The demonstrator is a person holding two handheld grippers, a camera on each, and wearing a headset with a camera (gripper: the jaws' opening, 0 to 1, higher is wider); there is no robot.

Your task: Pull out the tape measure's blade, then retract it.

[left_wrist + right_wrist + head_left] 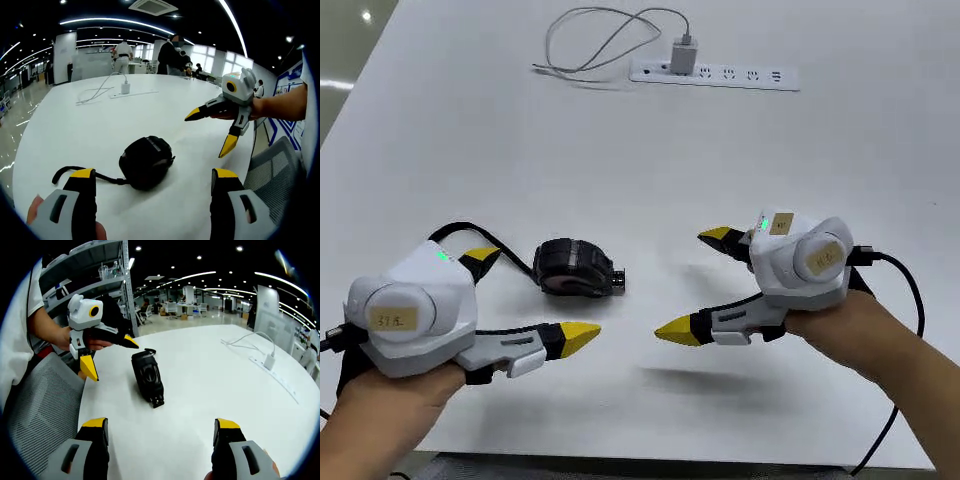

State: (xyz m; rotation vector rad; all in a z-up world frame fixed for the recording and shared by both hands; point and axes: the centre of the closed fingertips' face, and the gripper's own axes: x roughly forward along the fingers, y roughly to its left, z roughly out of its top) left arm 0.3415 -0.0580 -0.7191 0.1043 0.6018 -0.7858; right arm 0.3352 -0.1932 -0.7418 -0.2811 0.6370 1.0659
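A black tape measure (575,268) lies on the white table (650,160), its blade fully in and its black strap (460,232) looping off to the left. My left gripper (532,294) stands open just left of it, with the case (146,162) a short way ahead of the jaws (152,175) and untouched. My right gripper (692,284) is open to the right of the tape, some way off. From that side the tape measure (148,376) lies ahead of the open right gripper (161,423), its blade end facing me. Nothing is between either pair of jaws.
A white power strip (715,73) with a charger and coiled cable (610,40) lies at the table's far side. The table's front edge runs just below my hands. A grey mesh chair (40,405) stands by the edge. People stand in the room behind.
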